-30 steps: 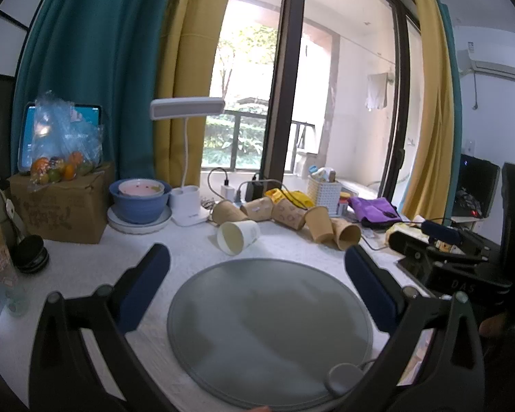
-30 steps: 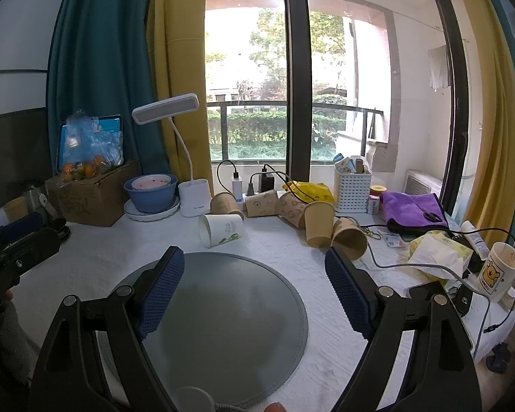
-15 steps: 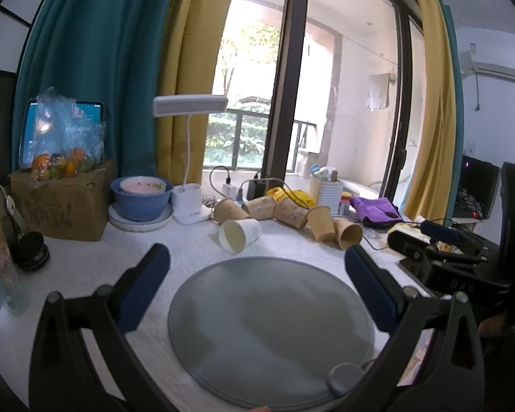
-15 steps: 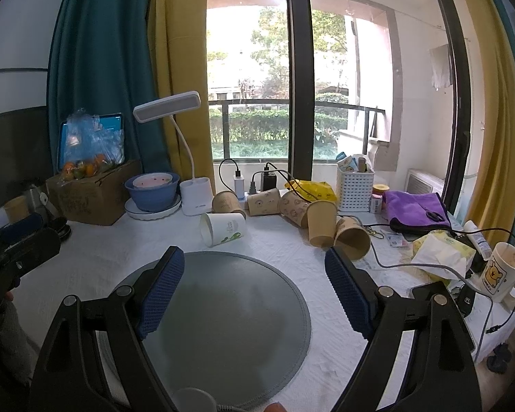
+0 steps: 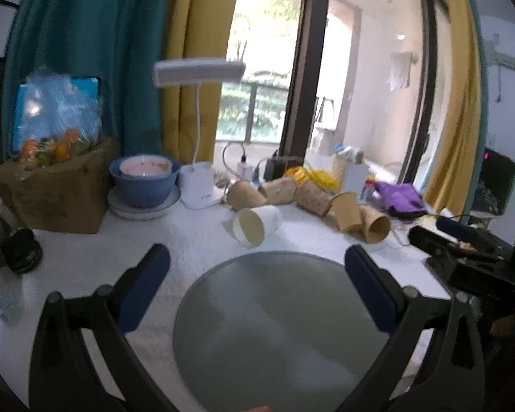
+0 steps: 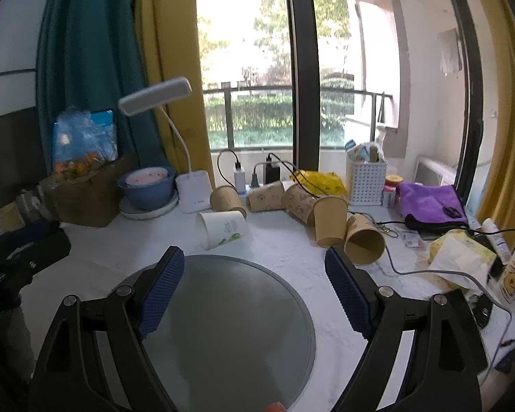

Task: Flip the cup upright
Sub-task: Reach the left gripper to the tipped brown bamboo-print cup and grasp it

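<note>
A white paper cup (image 5: pixel 257 225) lies on its side on the white table, just beyond the far edge of a round grey mat (image 5: pixel 278 326); it also shows in the right wrist view (image 6: pixel 222 229), with a green leaf print, beyond the mat (image 6: pixel 230 329). My left gripper (image 5: pixel 257 274) is open and empty above the mat, short of the cup. My right gripper (image 6: pixel 254 283) is open and empty above the mat too. Each gripper shows at the edge of the other's view.
Several brown paper cups (image 6: pixel 329 221) lie or stand behind the white cup. A white desk lamp (image 6: pixel 192 190), a blue bowl (image 6: pixel 147 187), a cardboard box (image 5: pixel 55 195), cables, a purple cloth (image 6: pixel 429 202) and a mug (image 6: pixel 513 276) crowd the table's back and right.
Both grippers have moved forward toward the white cup, which now looks larger and nearer. Both stay open. The cup has not moved.
</note>
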